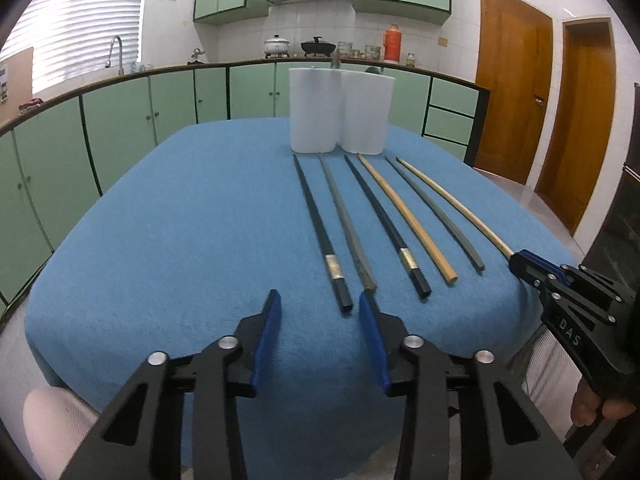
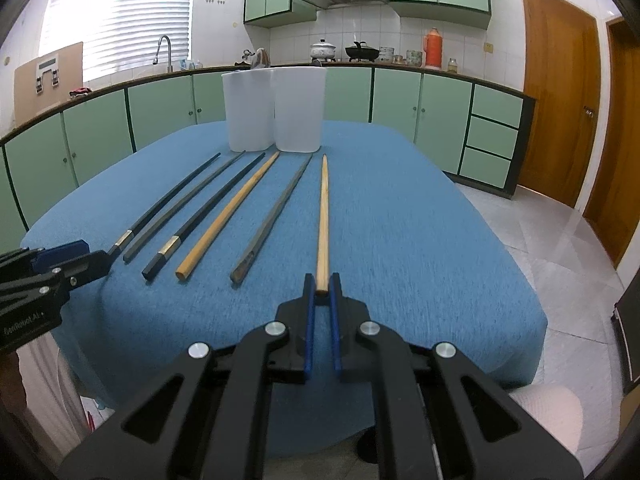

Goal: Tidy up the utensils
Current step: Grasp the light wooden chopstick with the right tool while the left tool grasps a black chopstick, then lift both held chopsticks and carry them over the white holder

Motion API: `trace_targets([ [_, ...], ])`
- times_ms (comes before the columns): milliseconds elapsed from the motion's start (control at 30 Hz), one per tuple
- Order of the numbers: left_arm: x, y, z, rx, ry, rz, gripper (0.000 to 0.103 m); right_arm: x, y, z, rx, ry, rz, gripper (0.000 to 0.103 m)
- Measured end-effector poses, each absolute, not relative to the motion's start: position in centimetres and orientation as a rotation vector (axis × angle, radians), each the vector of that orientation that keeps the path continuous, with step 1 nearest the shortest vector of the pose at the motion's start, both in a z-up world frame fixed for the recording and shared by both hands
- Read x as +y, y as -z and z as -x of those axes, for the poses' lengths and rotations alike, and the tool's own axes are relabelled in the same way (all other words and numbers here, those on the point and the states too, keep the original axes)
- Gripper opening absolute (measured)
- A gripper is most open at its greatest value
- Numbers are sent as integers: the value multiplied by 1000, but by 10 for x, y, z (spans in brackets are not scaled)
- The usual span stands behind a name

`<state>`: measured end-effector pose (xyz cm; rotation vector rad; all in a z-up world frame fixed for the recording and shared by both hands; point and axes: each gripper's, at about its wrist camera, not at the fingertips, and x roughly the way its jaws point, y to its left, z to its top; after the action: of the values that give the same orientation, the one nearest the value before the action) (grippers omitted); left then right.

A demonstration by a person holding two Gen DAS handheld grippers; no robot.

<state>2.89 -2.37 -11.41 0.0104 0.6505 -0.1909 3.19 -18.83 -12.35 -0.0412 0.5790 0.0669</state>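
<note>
Several chopsticks lie side by side on the blue tablecloth (image 1: 180,220), pointing at two white cups (image 1: 314,112) (image 1: 366,112). My left gripper (image 1: 318,304) is open. The near end of the leftmost black chopstick (image 1: 316,220) lies between its blue pads, and neither pad presses on it. The grey chopstick (image 1: 344,216) beside it runs under the right finger. My right gripper (image 2: 322,284) is shut on the near end of the pale wooden chopstick (image 2: 323,216), the rightmost one. It shows in the left wrist view as the right gripper (image 1: 520,264).
The cups (image 2: 248,108) (image 2: 298,108) stand together at the table's far edge. Bare blue cloth lies left of the chopsticks. Green kitchen cabinets (image 1: 120,120) ring the table, and wooden doors (image 1: 512,100) stand at the right. A person's hand (image 1: 600,408) holds the right gripper's handle.
</note>
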Motion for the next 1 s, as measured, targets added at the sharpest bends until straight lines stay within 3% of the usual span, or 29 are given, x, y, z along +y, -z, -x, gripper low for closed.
trace_targets([
  [267, -29, 116, -33, 652, 213, -7, 8, -188, 124, -32, 575, -72, 30, 6],
  [700, -30, 113, -30, 632, 196, -2, 7, -187, 125, -32, 570, -62, 38, 6],
  [1000, -24, 80, -23, 541, 190, -17, 7, -190, 94, -29, 528, -74, 59, 6],
])
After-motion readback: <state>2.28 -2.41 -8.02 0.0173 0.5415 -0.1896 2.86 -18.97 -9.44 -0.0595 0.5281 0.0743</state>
